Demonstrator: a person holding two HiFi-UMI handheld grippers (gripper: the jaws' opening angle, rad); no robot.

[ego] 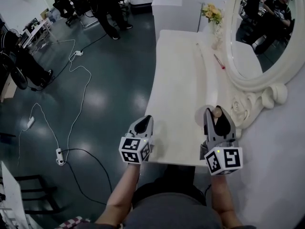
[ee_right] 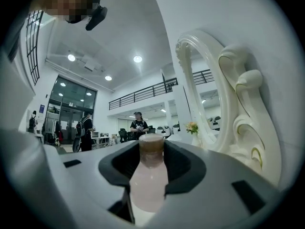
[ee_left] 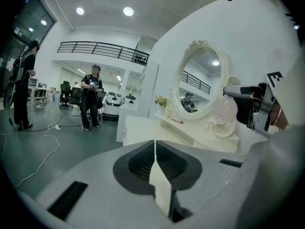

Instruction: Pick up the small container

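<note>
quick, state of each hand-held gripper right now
Left hand-held gripper: closed, nothing between its jaws.
Right hand-held gripper: closed on the small container.

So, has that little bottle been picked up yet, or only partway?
Done: the right claw is shut on the small container, a pale pink bottle with a brownish cap. In hand: it seems held just above the white table, though the gap is hard to judge. The left claw is shut, empty. Left: probably little, perhaps lifting it clear.
</note>
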